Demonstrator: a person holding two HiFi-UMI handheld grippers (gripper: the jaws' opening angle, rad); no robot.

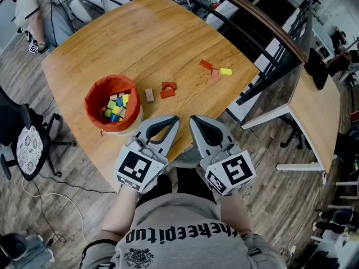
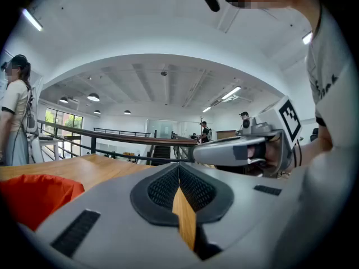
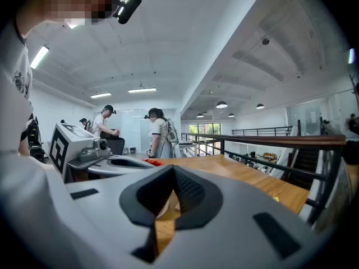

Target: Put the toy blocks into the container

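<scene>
**A:** How far along are you?

**B:** Partway, I judge. The orange container (image 1: 96, 97), at ten o'clock from my grippers, holds several coloured blocks. Loose on the table (image 1: 140, 38) lie a tan block (image 1: 149, 94) and red arch pieces (image 1: 168, 89) at twelve, and a red block (image 1: 206, 64), pink block (image 1: 215, 75) and yellow block (image 1: 225, 71) at one.

**A:** And your jaws?

**B:** My left gripper (image 1: 174, 119) and right gripper (image 1: 194, 119) are both pressed together, empty.

The left gripper (image 2: 179, 165) points level across a wooden table (image 2: 84, 167), its dark-padded jaws closed tip to tip with nothing between them; only a sliver of tabletop shows through the slit below. An orange container (image 2: 33, 198) stands on the table to the left. The right gripper (image 2: 199, 153), with its marker cube (image 2: 289, 116), is held alongside at right. A person (image 2: 15, 116) stands beyond the table's far left edge, near a dark railing (image 2: 112, 138).
</scene>
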